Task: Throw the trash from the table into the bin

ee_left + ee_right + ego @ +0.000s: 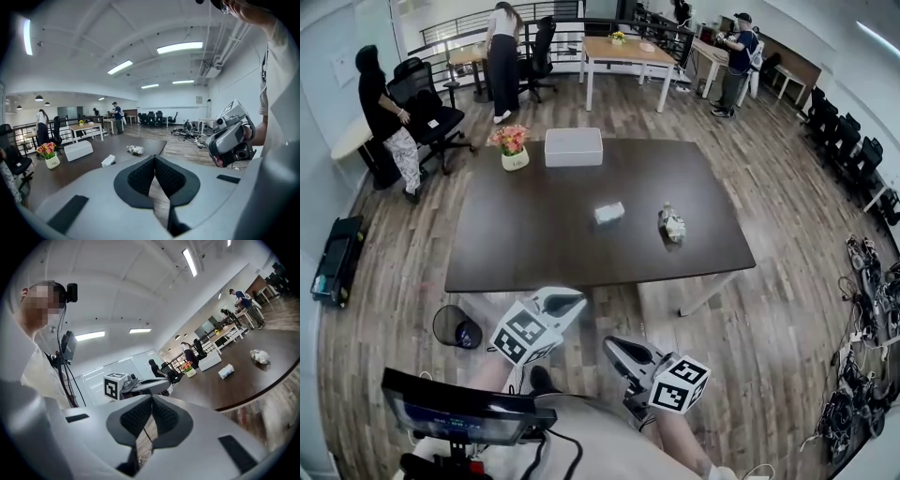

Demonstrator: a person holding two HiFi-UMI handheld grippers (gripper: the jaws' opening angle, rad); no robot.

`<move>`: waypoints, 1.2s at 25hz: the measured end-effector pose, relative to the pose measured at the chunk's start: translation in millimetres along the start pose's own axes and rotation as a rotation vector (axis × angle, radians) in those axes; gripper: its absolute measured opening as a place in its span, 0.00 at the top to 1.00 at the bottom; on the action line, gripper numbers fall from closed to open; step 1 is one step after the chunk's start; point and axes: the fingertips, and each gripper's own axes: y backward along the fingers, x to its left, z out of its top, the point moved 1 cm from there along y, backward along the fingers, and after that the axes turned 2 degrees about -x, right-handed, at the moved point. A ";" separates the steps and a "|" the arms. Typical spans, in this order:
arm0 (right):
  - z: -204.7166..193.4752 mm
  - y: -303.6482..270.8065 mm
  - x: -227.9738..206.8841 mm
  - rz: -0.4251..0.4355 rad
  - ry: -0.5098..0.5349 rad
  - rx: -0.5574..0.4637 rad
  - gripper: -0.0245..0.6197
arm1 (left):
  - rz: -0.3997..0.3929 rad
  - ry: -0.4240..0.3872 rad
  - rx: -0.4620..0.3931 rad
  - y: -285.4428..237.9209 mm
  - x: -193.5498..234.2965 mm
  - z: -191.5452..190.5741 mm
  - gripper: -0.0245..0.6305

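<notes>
Two pieces of trash lie on the dark table [534,253]: a small white carton [609,213] near the middle and a crumpled wad [672,224] to its right. Both also show in the left gripper view, carton [108,161] and wad [136,149], and in the right gripper view, carton [226,371] and wad [259,356]. A black mesh bin [457,326] stands on the floor by the table's near left corner. My left gripper [575,301] and right gripper [612,346] hover short of the table's near edge, both shut and empty.
A white box [573,147] and a pot of flowers [512,146] stand at the table's far side. Office chairs, other tables and several people are beyond it. Cables lie on the floor at the right [862,309].
</notes>
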 end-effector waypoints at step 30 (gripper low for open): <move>70.8 -228.5 -137.0 -0.075 0.039 0.162 0.93 | 0.019 0.100 -0.042 -53.8 264.5 -31.7 0.94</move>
